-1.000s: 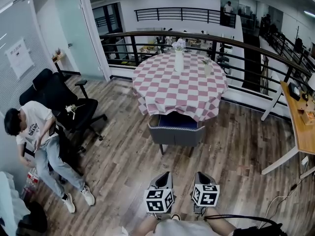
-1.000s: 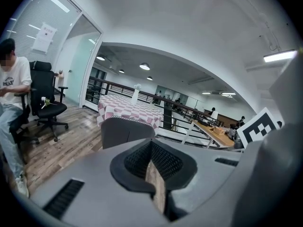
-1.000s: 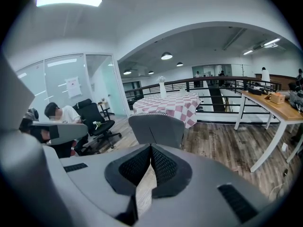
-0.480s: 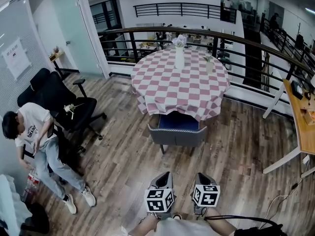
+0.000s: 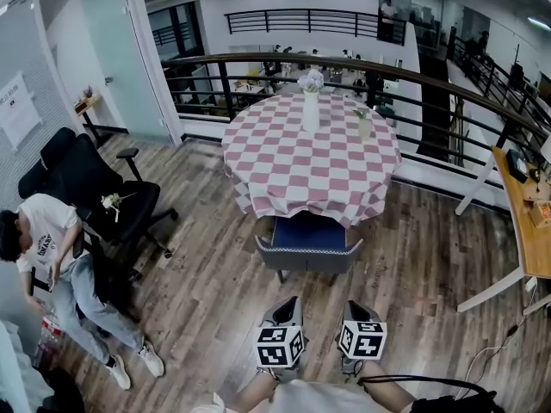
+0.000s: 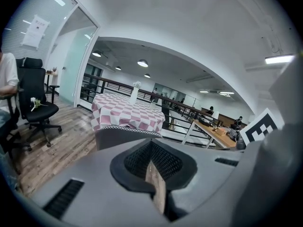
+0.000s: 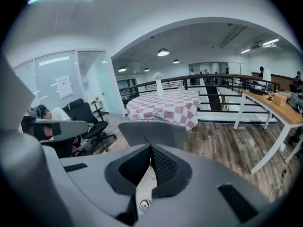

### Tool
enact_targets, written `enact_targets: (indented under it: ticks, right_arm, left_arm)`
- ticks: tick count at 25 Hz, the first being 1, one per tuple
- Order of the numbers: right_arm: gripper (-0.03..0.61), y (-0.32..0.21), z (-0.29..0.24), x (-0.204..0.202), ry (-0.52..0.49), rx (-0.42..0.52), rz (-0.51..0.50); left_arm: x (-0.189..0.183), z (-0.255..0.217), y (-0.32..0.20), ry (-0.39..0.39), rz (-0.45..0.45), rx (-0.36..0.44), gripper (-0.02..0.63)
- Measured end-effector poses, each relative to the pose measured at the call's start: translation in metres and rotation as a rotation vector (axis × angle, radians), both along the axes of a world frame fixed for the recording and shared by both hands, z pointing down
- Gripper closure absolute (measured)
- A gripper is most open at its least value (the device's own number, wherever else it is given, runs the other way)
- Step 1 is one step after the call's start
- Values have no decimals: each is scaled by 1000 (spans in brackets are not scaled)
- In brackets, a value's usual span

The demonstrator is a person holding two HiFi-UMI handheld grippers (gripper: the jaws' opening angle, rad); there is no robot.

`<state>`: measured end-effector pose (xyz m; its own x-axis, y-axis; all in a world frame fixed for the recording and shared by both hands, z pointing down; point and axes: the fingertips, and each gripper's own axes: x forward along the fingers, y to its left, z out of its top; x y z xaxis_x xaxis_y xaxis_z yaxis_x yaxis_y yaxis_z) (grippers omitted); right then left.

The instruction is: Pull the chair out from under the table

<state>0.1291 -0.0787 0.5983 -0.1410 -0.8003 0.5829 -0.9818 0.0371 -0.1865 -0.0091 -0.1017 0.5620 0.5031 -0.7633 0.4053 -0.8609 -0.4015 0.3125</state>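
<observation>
A grey chair [image 5: 307,255] with a dark blue seat stands pushed partly under the round table [image 5: 258,157], whose red-and-white checked cloth hangs over the seat. The chair's grey back [image 6: 128,137] faces me and shows in the right gripper view too as the chair [image 7: 154,132]. My left gripper [image 5: 287,306] and right gripper [image 5: 355,307] are low in the head view, side by side, short of the chair and not touching it. Both have their jaws shut with nothing between them.
A white vase with flowers [image 5: 311,103] and a small glass [image 5: 364,125] stand on the table. A black office chair [image 5: 95,196] and a bent-over person [image 5: 52,256] are at the left. A wooden desk [image 5: 527,222] is at the right, a railing [image 5: 448,110] behind the table.
The table and chair have come nearer and lower in the head view as I moved towards them. Both grippers stay shut, side by side.
</observation>
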Motion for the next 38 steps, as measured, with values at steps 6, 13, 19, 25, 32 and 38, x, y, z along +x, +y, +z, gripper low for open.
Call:
enact_targets:
  ticks: [6,13,19,25,32,38]
  right_arm:
    - [560,-36,4,-12,-3,-15,14]
    - [560,-74,2,-25,5,-25,32]
    - [560,-110,2,-35,6,-17,55]
    - [560,-135,0,-37,13,-16,93]
    - [560,-147,5,-37,14,-32,112]
    - [560,-150,17,-35,-11,-63,73]
  left_arm:
    - [-8,5,-40,1,20,-18,609]
    - [-19,7,-80,9,42,-31,609]
    - [-27,9,-118,11,68,-29,609]
    - [-30,9,-149,24,99,-26,609]
    - [-27,22,-165,21,126,-54,609]
    - [-21,36,-165,-3,108,-97,609]
